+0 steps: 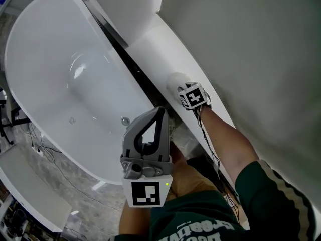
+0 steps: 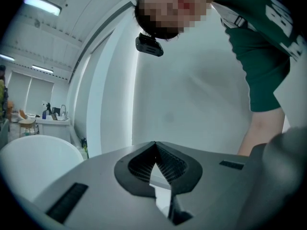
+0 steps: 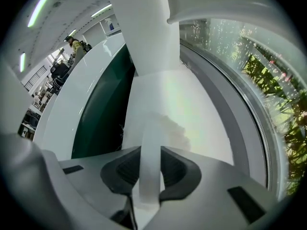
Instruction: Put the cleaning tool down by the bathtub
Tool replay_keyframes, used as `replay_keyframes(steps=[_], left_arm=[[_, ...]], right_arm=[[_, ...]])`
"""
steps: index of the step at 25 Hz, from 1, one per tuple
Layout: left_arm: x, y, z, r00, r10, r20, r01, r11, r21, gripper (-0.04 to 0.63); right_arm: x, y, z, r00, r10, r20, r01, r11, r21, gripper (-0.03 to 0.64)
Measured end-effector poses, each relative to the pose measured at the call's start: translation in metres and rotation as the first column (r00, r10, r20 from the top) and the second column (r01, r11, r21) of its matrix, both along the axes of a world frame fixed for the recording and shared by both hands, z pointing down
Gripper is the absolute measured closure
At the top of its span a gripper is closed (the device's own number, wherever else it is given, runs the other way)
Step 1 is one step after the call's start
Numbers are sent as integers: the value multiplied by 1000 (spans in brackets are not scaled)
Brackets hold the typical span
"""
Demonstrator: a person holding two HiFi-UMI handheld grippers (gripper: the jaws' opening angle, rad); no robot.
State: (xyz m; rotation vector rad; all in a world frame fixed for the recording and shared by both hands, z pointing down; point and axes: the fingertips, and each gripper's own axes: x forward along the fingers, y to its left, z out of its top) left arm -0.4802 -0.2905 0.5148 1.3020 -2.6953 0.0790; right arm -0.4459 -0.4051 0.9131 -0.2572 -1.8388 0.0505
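Between right tongs (image 3: 149, 172), cleaning tool (image 3: 152, 138)

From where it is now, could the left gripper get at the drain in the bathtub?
Probably yes. The left gripper is shut and empty at the near rim of the bathtub, and the drain lies bare in the basin close beside it, with nothing in between.
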Motion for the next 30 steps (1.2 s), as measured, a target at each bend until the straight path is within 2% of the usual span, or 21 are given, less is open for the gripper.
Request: replay_keyframes(steps=[5, 14, 15, 17, 18, 21, 25, 30], left_arm=[[0, 7, 7, 1000, -6, -13, 6, 1000, -8, 588], [4, 11, 10, 999, -20, -34, 20, 1000, -1, 588], [5, 10, 9, 999, -16, -33, 16, 1000, 1, 588], [6, 7, 9, 1000, -12, -29, 12, 1000, 10, 588], [7, 7, 9, 1000, -10, -28, 11, 1000, 12, 588], [9, 6, 9, 999, -9, -32, 9, 1000, 14, 588], [12, 4, 9, 999, -2, -32, 2, 1000, 0, 588], [16, 9, 3, 999, -2, -33, 2, 1000, -1, 588]], right_arm=[[6, -2, 6, 1000, 6, -21, -6, 1000, 16, 520], [5, -1, 8, 1000, -3, -3, 3, 1000, 31, 515], [4, -1, 7, 1000, 5, 9, -6, 1000, 24, 502], [2, -2, 3, 999, 33, 39, -34, 999, 5, 425], [0, -2, 0, 998, 44, 54, -45, 999, 1, 414], [-1, -1, -7, 995, 44, 89, -45, 999, 3, 403], [5, -3, -8, 995, 58, 77, -58, 998, 4, 393], [8, -1, -18, 994, 1, 109, -7, 999, 52, 393]])
